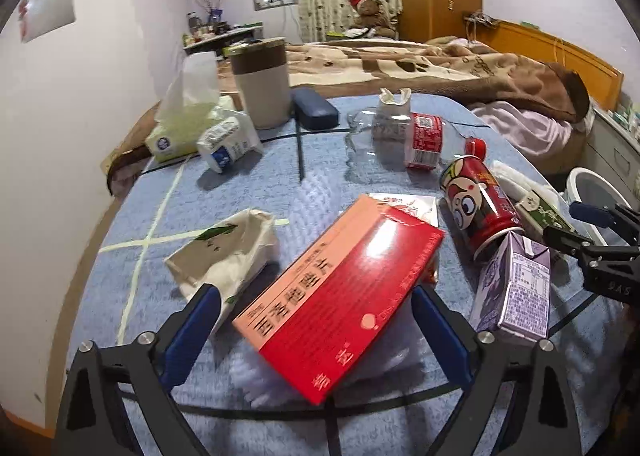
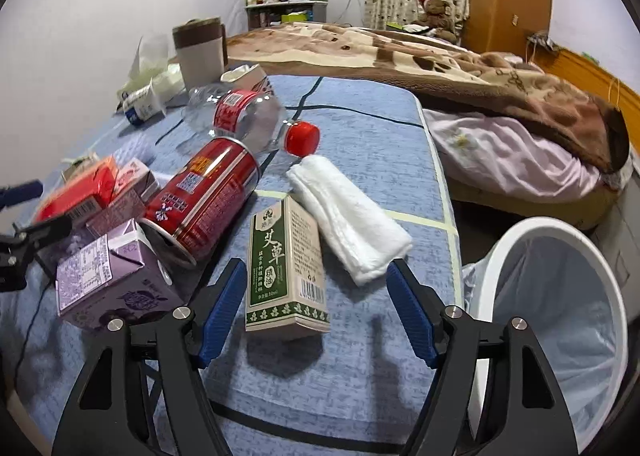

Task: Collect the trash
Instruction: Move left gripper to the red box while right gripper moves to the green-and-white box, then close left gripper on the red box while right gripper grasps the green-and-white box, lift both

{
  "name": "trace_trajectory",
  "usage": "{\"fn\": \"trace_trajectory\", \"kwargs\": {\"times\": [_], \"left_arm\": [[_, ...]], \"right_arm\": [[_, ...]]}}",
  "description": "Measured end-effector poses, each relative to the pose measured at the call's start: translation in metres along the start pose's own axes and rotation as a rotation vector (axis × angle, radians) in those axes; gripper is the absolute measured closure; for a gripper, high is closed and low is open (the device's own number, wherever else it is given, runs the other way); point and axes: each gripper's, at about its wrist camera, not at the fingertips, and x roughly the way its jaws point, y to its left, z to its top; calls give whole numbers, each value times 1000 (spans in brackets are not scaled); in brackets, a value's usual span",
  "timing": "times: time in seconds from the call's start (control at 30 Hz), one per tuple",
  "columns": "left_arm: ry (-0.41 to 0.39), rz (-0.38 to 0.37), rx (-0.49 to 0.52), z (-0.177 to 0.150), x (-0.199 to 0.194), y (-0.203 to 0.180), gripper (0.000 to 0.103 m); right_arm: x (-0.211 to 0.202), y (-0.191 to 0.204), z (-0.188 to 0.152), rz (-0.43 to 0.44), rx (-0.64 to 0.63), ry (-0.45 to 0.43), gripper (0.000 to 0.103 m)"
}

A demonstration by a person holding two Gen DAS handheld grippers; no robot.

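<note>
Trash crowding a blue-covered counter (image 2: pixel 360 104) beside a lined white bin (image 2: pixel 560 296).
Bare counter lies beyond the folded white cloth (image 2: pixel 352 216), toward the bed-side edge. Left gripper (image 1: pixel 316 320) jaws gape around a red box (image 1: pixel 340 296), untouched; right gripper (image 2: pixel 316 304) jaws straddle a green-and-cream carton (image 2: pixel 284 264), pads clear, near the bin.

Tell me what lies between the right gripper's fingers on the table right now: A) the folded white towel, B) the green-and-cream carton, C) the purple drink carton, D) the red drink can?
B: in the right wrist view the green-and-cream carton lies between the right gripper's blue pads, which stand clear of it on both sides, while the towel, red can and purple carton lie outside them.
</note>
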Motion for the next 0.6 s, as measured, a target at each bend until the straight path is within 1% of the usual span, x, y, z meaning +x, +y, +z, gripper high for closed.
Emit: {"fn": "trace_trajectory", "kwargs": {"times": [0.07,0.13,0.17,0.2,0.33,0.37,0.43,0.47,0.5,0.53,0.6], "left_arm": [[7,-29,3,2,4,-1,8],[13,-37,17,4,7,-3,12],[16,-41,20,5,8,-3,12],[21,-50,18,5,10,-4,12],[46,-75,24,7,18,-5,16],[54,-77,27,7,20,-6,19],[70,-78,32,7,24,-7,28],[85,-88,32,7,27,-8,38],[92,-92,30,7,28,-8,41],[94,-93,28,6,30,-9,43],[95,-88,24,6,29,-9,49]], "right_arm": [[1,5,-1,0,-8,15,34],[3,1,1,5,-5,19,35],[2,1,1,4,-5,21,37],[3,1,1,2,-7,22,42],[6,0,3,-2,-7,27,47],[7,0,4,-3,-7,27,49],[7,0,4,-1,-5,29,51],[7,0,4,0,-4,29,52],[8,-1,5,0,-5,30,57],[7,0,5,1,-6,29,59],[7,0,4,4,-7,25,60]]}}
